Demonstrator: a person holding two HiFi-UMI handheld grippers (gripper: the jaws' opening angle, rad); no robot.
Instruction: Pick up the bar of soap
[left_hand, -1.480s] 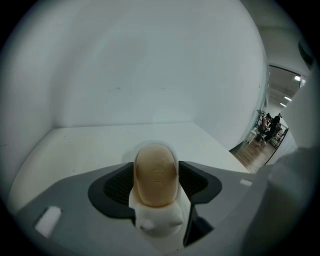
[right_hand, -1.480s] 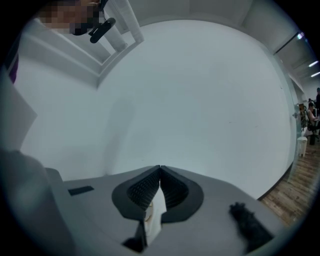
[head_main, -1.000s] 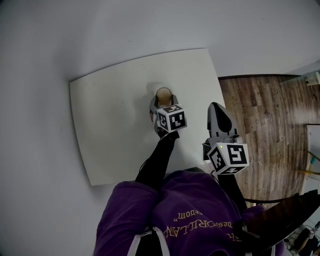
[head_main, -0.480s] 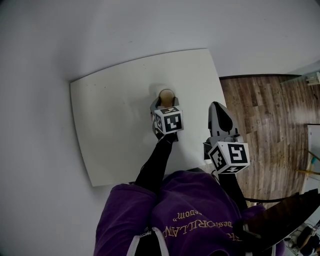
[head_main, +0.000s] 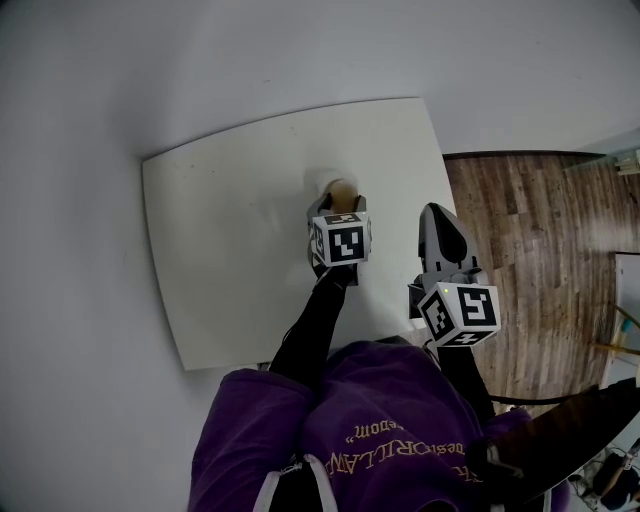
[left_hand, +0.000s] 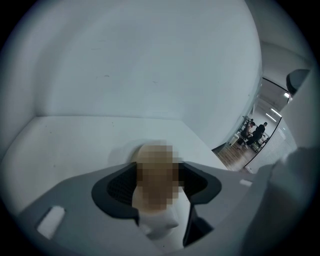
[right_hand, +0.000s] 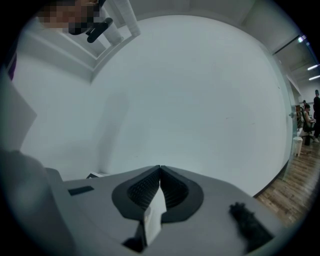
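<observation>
Left gripper (head_main: 339, 205) is held out over mid-table on an extended black-sleeved arm (head_main: 314, 325). Its jaws are clamped on the bar of soap (head_main: 343, 189). Whether the soap touches the table (head_main: 220, 230) cannot be told. Right gripper (head_main: 441, 232) is held nearer the body, at the table's right edge, with jaws pressed together and nothing between. Open tabletop is seen left of and beyond the soap, up to the wall-side edges. Wood floor (head_main: 520, 230) is seen right of the table.

upside-down gold lettering on purple sweatshirt (head_main: 385, 400), partly legible, "ORLAN" and "edom", rest unreadable
</observation>
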